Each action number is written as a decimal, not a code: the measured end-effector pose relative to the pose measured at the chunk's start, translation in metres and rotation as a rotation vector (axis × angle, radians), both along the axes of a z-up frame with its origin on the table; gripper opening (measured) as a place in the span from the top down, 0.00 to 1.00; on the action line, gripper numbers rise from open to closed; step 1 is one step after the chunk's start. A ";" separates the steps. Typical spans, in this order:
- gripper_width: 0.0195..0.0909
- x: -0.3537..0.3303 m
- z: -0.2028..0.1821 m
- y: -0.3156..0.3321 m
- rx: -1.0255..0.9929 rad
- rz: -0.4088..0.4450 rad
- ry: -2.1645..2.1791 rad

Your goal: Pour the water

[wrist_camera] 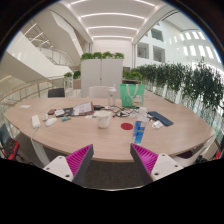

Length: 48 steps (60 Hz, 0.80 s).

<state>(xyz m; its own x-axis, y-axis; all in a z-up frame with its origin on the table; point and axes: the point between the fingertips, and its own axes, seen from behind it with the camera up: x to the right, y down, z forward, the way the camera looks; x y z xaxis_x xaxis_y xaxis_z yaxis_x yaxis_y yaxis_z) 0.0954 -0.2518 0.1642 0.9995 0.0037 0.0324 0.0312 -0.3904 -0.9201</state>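
My gripper [113,160] is held open over the near edge of a large oval wooden table [90,138], its two pink pads [79,160] wide apart with nothing between them. Well beyond the fingers, a white cup [104,119] stands near the table's middle. A small blue bottle [139,131] stands to its right, closer to me, with a red coaster [126,126] between them. A green pitcher-like container [131,94] stands at the far side of the table.
Papers, a laptop [81,107] and small items lie on the left half of the table. A dark flat object [160,119] lies on the right. Chairs [56,92] ring the table. Potted plants [185,85] line the right side; a white planter wall [102,70] stands behind.
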 end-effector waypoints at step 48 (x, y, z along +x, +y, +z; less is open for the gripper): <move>0.69 0.153 -0.103 0.260 0.067 -0.163 0.102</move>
